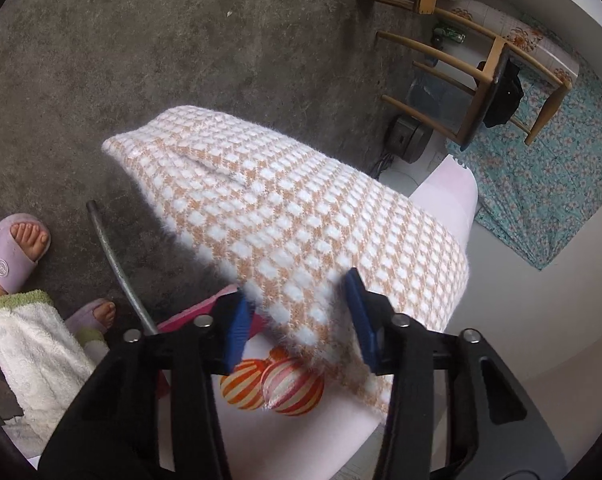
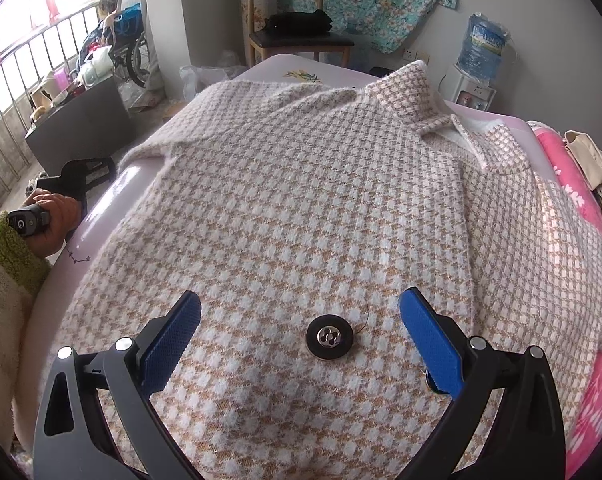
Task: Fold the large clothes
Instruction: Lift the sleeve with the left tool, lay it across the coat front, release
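- The left gripper (image 1: 299, 316) sits at the near corner of the worktop (image 1: 449, 196), its blue pads partly closed around the coat's (image 1: 285, 208) hanging edge. The fuzzy cloth lies between them, but I cannot tell whether they are pinching it.
- The right gripper (image 2: 301, 332) hovers wide open above the coat's front, holding nothing, a black button (image 2: 330, 336) lying between its fingers.
- The coat is spread flat across the pale pink worktop, collar (image 2: 433, 112) at the far end, with one part draping over the side toward the concrete floor (image 1: 141, 60).
- It looks like a thick, fluffy knit in a tan-and-white check: soft, floppy, probably fairly heavy for cloth, so it should sag and drag instead of holding a crease.
- The nap ought to give good grip, though a shallow pinch may only catch fuzz; I would take a deep bite at the hem or the side seam.
- The buttons are hard and smooth, best kept out of the pads.
- A person's hand (image 2: 55, 216) in a fleecy sleeve holds the left gripper's handle.
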Tool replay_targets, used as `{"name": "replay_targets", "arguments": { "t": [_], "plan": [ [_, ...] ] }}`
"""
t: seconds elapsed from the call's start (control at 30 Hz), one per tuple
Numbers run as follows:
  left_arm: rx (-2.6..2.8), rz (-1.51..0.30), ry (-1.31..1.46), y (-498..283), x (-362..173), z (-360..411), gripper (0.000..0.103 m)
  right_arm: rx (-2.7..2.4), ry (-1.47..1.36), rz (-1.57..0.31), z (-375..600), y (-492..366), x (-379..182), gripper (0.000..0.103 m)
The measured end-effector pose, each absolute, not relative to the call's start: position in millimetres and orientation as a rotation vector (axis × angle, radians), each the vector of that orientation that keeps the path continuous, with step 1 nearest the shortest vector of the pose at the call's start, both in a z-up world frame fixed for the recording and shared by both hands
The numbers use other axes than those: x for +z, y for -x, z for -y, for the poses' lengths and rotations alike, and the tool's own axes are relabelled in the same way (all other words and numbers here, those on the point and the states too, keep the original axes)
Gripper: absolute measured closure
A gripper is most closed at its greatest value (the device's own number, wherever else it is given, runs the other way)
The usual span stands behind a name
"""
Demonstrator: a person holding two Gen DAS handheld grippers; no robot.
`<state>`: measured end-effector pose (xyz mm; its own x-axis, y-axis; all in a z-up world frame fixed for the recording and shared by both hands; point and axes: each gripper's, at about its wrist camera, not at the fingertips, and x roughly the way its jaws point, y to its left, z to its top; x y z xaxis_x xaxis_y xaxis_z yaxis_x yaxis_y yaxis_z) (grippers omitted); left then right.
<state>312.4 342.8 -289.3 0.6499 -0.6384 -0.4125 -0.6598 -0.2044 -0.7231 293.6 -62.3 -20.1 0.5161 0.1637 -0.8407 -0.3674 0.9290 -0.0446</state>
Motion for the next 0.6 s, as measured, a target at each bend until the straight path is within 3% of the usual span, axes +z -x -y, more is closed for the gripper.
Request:
{"name": "replay_targets", "arguments": {
  "t": [0.03,0.1,0.27,0.43,0.5,0.6],
  "plan": [
    [0.053,-1.029,1.864,-313.9,-284.8,-346.4,0.084,0.316,0.229,-0.978,63.3,-293.9,-20.7,0.006],
    [0.113,-1.010,1.718,-315.4,-258.4,-358.0,0.091,0.305,0.225,-0.981,66.7,-295.3,-21.4,0.006],
    [0.303,-0.854,0.972,-321.5,-97.4,-348.2,0.093,0.276,0.206,-0.947,84.2,-292.0,-8.3,0.006],
    [0.198,-0.593,0.188,-300.3,69.7,-215.3,0.093,0.206,0.190,-0.905,114.9,-287.8,8.1,0.006],
    [0.089,-0.546,0.000,-288.3,99.3,-153.5,0.093,0.168,0.166,-0.901,131.6,-284.9,10.8,0.006],
    [-0.111,-0.587,-0.133,-273.6,102.3,-76.0,0.091,0.104,0.127,-0.908,157.9,-280.8,12.2,0.006]
  ]
}}
